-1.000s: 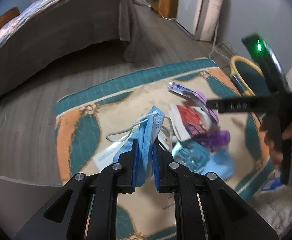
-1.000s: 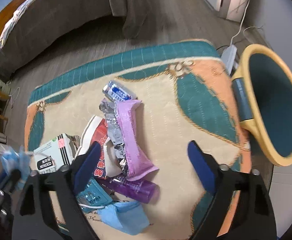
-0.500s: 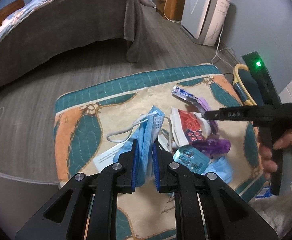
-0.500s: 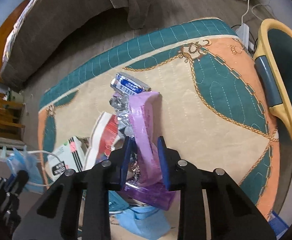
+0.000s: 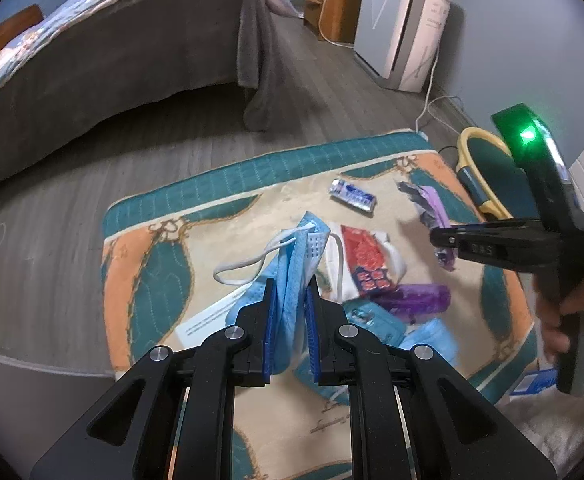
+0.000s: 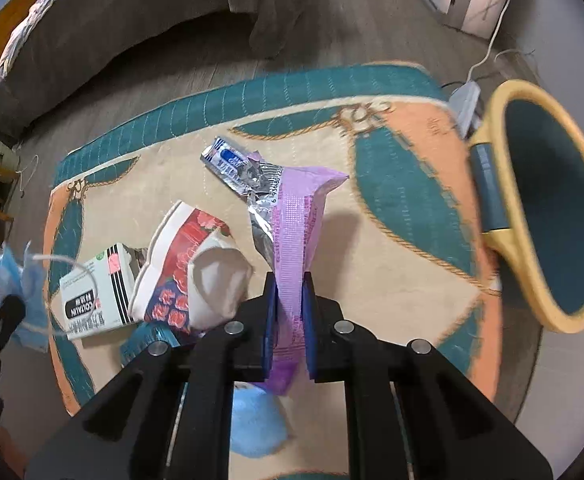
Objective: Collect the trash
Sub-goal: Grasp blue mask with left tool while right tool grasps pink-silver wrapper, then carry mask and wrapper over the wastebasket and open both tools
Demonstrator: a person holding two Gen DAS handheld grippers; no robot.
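Bedroom floor, patterned rug under scattered litter. Right gripper has just closed its jaws on the purple wrapper, now pinched and hanging clear of the pile. Left gripper clamps a blue face mask. Both loads look ready for the yellow-rimmed bin, right of the right claw.

The left claw pinches a blue face mask above the rug. Beside the mask, wrappers litter the rug; the right claw grips a purple wrapper.
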